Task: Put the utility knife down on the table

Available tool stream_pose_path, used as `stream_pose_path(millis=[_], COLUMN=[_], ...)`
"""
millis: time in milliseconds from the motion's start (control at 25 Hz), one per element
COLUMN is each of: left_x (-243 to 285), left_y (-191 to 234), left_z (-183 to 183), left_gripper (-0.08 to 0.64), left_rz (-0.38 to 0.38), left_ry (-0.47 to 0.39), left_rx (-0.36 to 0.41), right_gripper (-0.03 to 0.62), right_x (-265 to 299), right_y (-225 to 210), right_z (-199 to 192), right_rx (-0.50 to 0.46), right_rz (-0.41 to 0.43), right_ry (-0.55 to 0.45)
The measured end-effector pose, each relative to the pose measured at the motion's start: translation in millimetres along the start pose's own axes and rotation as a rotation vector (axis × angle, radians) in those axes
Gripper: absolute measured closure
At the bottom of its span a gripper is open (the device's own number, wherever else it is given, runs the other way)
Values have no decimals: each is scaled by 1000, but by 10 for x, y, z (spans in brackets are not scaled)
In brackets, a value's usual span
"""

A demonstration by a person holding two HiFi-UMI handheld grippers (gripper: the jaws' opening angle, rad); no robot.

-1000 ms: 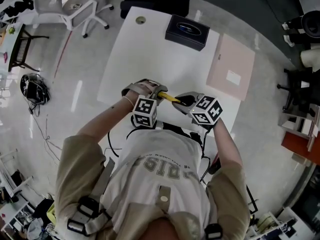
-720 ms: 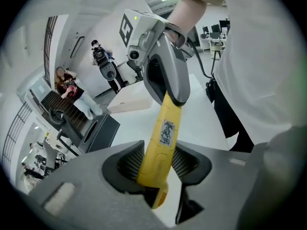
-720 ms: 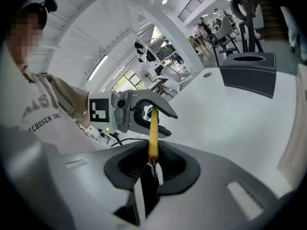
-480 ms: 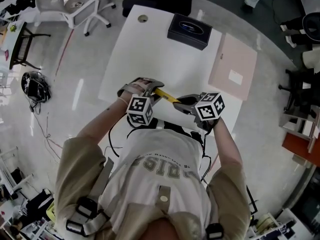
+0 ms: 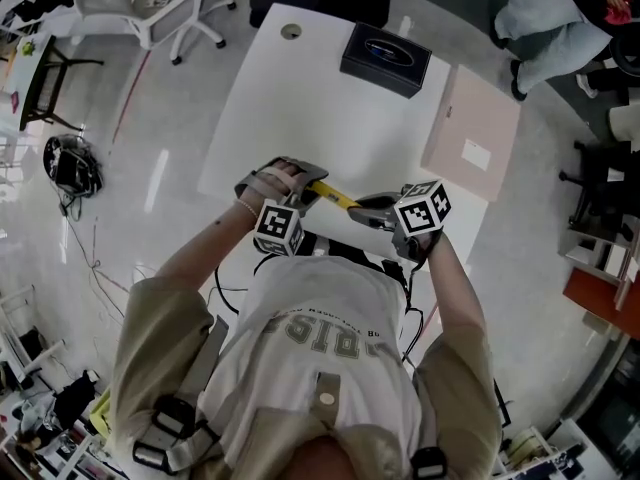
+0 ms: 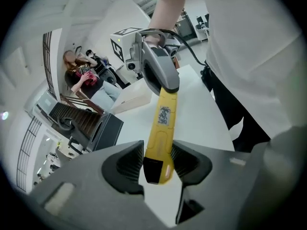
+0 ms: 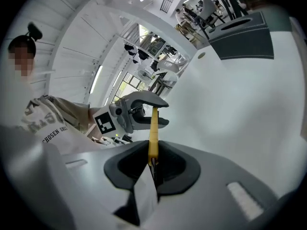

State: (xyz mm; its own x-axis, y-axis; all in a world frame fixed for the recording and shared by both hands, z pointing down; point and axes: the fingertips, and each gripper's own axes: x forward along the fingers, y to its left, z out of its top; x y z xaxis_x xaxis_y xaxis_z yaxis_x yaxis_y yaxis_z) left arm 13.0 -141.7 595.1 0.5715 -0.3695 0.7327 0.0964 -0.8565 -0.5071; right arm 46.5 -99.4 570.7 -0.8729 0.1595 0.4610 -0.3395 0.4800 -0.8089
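White table (image 5: 300, 98) spreads out below me on a glossy pale floor, with a black box (image 5: 385, 60) at its far edge and a pale board (image 5: 470, 133) lying off to the right. Both my forearms reach forward over the near edge, bent in toward each other so the 2 claws meet end to end.

My left hand (image 5: 272, 180) tilts its claw, the left gripper (image 6: 158, 159), steeply downward. Its jaws have just swung apart and then eased back in a little. The butt of the yellow utility knife (image 6: 163, 123) stands between them, but the pads no longer pinch it.

My right hand (image 5: 425, 246) points its claw, the right gripper (image 7: 152, 164), more gently downward. Its jaws are clenched on the knife's other end, which I see edge-on as a thin yellow strip. The knife spans the 2 claws, up in the air above the table, not resting on it.

From the head view my own chest covers the near table edge, and the 2 marker cubes hide most of each claw. The tip of the knife is buried inside the right jaws, so I cannot tell whether the blade is out. The small label on the handle is too blurred to read. A person (image 5: 555, 18) at the far right is cut off by the picture's edge.
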Motion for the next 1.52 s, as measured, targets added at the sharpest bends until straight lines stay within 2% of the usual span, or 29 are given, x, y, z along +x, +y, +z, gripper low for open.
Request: stream_pose_path(millis=[200, 520, 760, 1000, 1200, 1520], left_x=[12, 58, 133, 191, 232, 273], left_y=[11, -14, -142, -252, -329, -529], left_z=[-17, -81, -93, -72, -105, -154], left_gripper=[407, 413, 413, 414, 414, 414], left_rz=[-10, -150, -280, -362, -397, -452], left_ry=[14, 61, 91, 104, 138, 171], left_rx=[-4, -100, -162, -207, -232, -279], right_gripper=[529, 517, 495, 482, 434, 433], right_x=[-2, 1, -3, 17, 59, 181], right_y=[-36, -95, -159, -196, -184, -292], right_z=[27, 73, 14, -84, -192, -368], right_rx=[36, -12, -93, -194, -268, -408], right_rz=[15, -41, -117, -179, -198, -299], right_ry=[-3, 7, 51, 89, 140, 244])
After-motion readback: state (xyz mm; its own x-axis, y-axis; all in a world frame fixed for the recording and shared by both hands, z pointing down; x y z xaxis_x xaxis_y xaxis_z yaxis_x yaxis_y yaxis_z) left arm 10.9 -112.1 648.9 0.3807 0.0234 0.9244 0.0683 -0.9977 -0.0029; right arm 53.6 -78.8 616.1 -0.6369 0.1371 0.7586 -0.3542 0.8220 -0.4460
